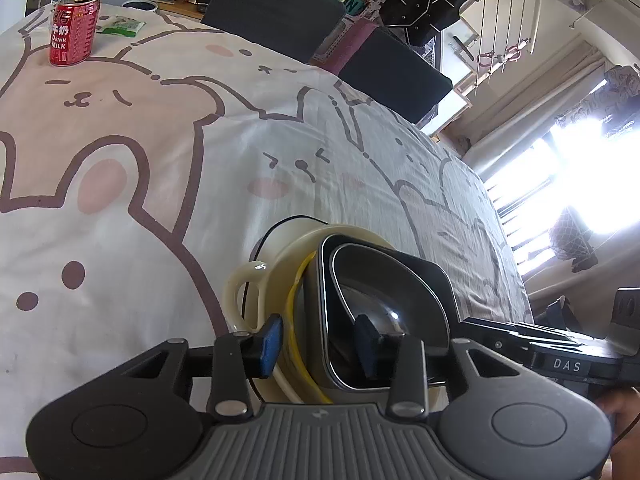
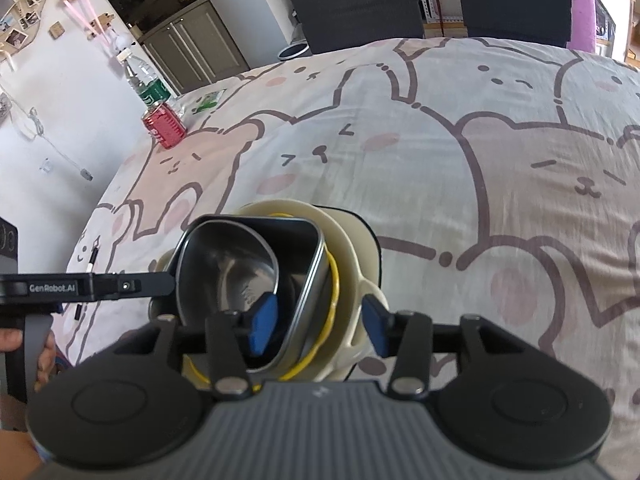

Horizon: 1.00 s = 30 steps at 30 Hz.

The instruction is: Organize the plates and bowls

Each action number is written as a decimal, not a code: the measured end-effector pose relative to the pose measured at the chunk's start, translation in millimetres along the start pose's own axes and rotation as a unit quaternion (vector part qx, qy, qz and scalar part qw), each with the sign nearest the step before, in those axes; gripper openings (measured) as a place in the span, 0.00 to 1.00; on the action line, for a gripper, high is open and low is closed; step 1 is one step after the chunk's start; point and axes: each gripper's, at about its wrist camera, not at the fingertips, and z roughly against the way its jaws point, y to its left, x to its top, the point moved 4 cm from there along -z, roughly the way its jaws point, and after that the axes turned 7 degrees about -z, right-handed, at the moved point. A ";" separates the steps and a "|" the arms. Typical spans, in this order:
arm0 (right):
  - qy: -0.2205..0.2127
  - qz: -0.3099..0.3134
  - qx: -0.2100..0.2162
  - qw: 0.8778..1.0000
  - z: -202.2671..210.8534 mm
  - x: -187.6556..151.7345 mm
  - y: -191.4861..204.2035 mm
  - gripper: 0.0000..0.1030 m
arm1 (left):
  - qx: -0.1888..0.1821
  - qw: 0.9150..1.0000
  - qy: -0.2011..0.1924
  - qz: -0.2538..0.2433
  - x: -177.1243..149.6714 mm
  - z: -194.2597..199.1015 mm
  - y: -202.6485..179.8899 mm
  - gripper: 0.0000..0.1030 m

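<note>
Two grippers, left and right, straddle opposite rims of the nested stack on the cloth, jaws parted and pressing nothing, evidently because the steel bowl is already seated in the cream dish.

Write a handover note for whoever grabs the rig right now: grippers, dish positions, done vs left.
Left gripper: open, jaws straddle the stack's left rim, pads not pressing.
Right gripper: open, straddling the right rim, one pad inside the steel dish, one outside by the cream handle.
Stack sits on the cartoon tablecloth: steel dish nested in a yellow-rimmed dish, inside the cream handled bowl, on a dark-edged plate.
Done: dishes nested, apparently released.
Left: back both grippers away; no other dishes in view.
</note>
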 end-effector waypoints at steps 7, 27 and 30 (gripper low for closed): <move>-0.005 0.003 0.004 1.000 3.4 0.5 0.5 0.60 | 0.002 1.000 -0.004 0.002 1.6 4.1 1.2 0.53; -0.145 0.009 -0.021 0.989 56.1 16.0 10.0 1.00 | 0.038 0.991 -0.081 -0.099 20.1 53.2 -36.9 1.00; -0.178 0.018 -0.018 0.984 77.8 10.7 22.2 1.00 | 0.039 0.988 -0.104 -0.102 22.2 75.0 -48.5 1.00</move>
